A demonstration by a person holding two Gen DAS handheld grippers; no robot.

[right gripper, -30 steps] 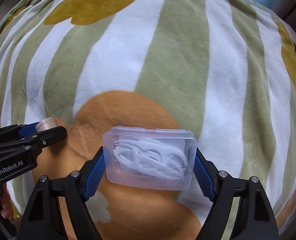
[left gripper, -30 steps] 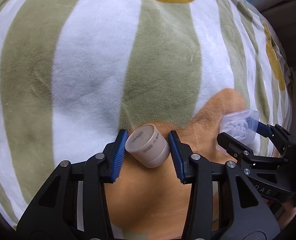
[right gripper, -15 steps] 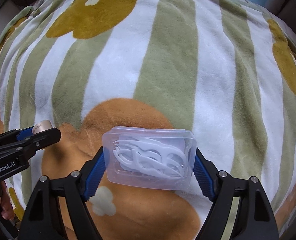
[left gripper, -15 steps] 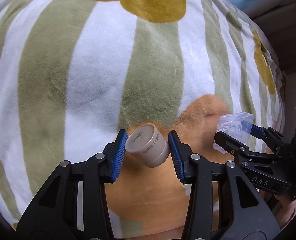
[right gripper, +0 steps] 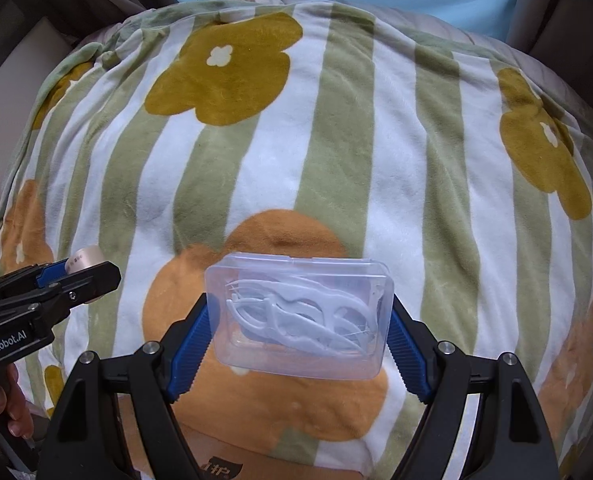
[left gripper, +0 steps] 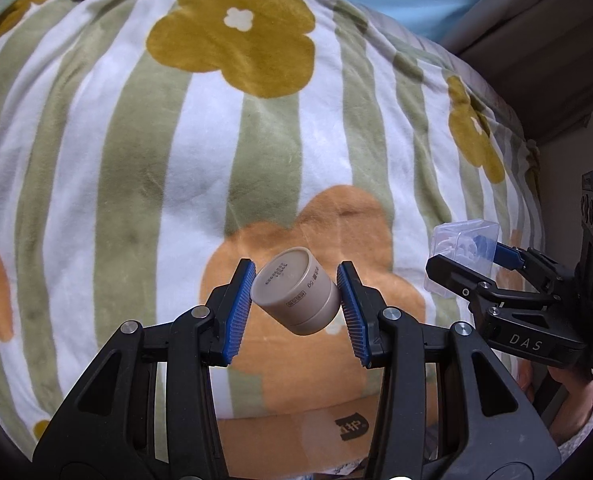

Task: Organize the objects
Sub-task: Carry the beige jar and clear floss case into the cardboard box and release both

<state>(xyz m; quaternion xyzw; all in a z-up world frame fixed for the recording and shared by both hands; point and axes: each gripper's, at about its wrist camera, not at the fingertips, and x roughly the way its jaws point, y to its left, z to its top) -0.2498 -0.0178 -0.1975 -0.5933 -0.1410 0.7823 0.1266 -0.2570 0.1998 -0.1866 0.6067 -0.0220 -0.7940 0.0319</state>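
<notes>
Both tongs have gone up from the striped flower blanket. Left tongs squeeze the small round beige tub, tilted. Right tongs squeeze the clear plastic box of white floss picks by its 2 short ends, long side across.

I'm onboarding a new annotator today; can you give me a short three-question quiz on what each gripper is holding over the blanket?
1. True or false: the left gripper is shut on a small beige cylindrical jar.
2. The right gripper grips: A) a metal spoon, B) a clear plastic box of white floss picks, C) nothing.
3. Fill in: both items hang above a green-and-white striped fleece blanket with ____ shapes.

Key: 1 true; 2 B; 3 flower.
</notes>
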